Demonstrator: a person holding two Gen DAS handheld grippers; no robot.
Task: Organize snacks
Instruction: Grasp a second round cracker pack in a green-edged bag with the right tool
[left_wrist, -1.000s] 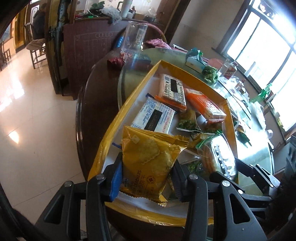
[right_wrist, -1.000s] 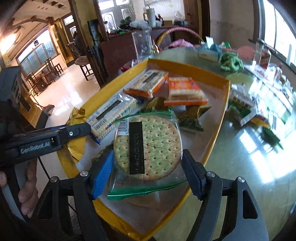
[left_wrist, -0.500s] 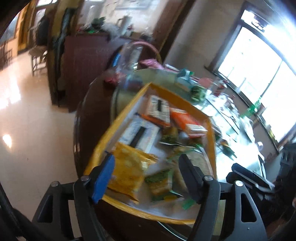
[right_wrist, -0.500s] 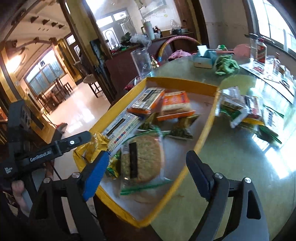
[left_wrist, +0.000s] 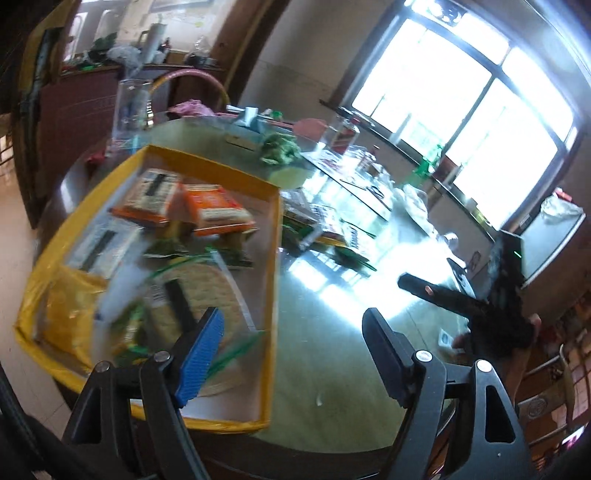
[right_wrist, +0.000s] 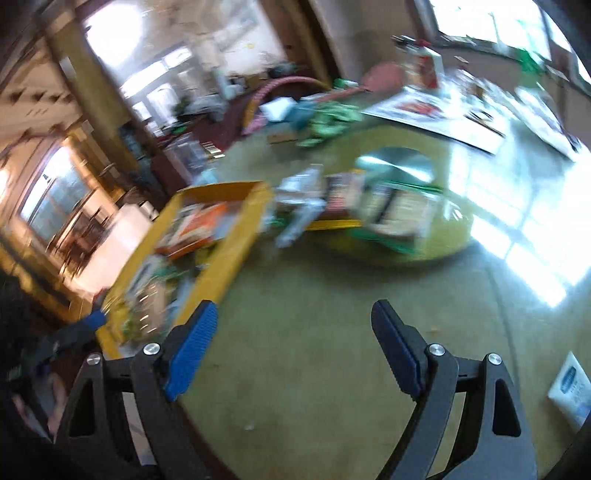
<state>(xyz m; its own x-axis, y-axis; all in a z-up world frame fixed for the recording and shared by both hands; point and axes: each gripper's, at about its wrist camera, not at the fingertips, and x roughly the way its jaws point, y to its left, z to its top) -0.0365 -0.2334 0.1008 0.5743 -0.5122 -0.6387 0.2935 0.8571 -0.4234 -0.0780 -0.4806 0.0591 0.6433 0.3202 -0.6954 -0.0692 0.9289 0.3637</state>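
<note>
Both claws are empty with jaws wide apart, having just been opening. From the left wrist, the left claw (left_wrist: 293, 352) hangs over the yellow cardboard tray (left_wrist: 275, 236) of snack packets. From the right wrist, the right claw (right_wrist: 293, 345) faces the loose blurred packets (right_wrist: 369, 206) on the glossy green surface (right_wrist: 314, 332); better to slow down, choose one packet, then close.

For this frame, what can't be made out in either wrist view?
- Print on the packets in the yellow tray: left wrist view, motion blur.
- Loose snack pile beside the tray: right wrist view, smeared; count and types unclear.
- Tray's near left corner: right wrist view, cut off by the left gripper.
- White packet: right wrist view, clipped by the lens edge.
</note>
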